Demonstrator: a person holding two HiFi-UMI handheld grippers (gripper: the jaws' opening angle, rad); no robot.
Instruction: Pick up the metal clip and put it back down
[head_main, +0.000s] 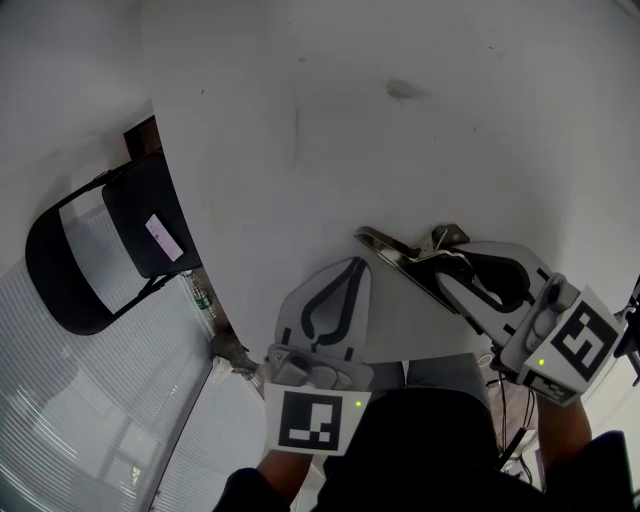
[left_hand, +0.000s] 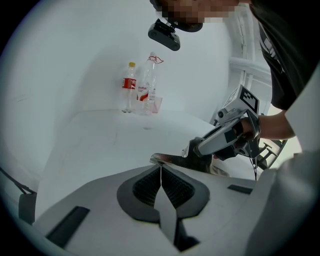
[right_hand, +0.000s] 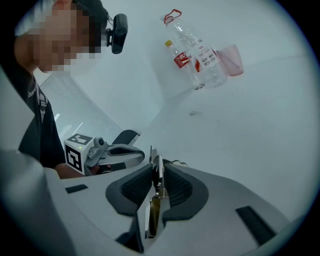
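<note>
**A:** The right gripper (head_main: 450, 262) is clamped on the metal clip (head_main: 385, 247). Its pads squeeze the clip's thin sides, with the handle end buried between them.

**B:** Where's the clip itself?

**A:** Over on the right of the white table (head_main: 400, 150), with its long nose poking out past the fingertips toward the middle. I can't tell from here whether it's resting on the top or just clear of it.

**B:** And the other one?

**A:** The left gripper (head_main: 345, 265) is just beside it, jaws pressed together with nothing in them. It hangs near the clip's nose but doesn't touch it.

**B:** How do you reckon that clip handles?

**A:** It looks like stiff sprung steel, so I'd guess it won't bend or crush under the pads. It's polished, though, so it's probably slippery. It's also long, and gripped at one end like this, the far end may want to swivel or dip.

**B:** So where would you take hold?

**A:** Where the jaws are now, across the flat sides at the thick handle end — or nearer the middle if it starts to tip. I'd lift it level and set it down gently, because metal on a hard top will likely skid.
</note>
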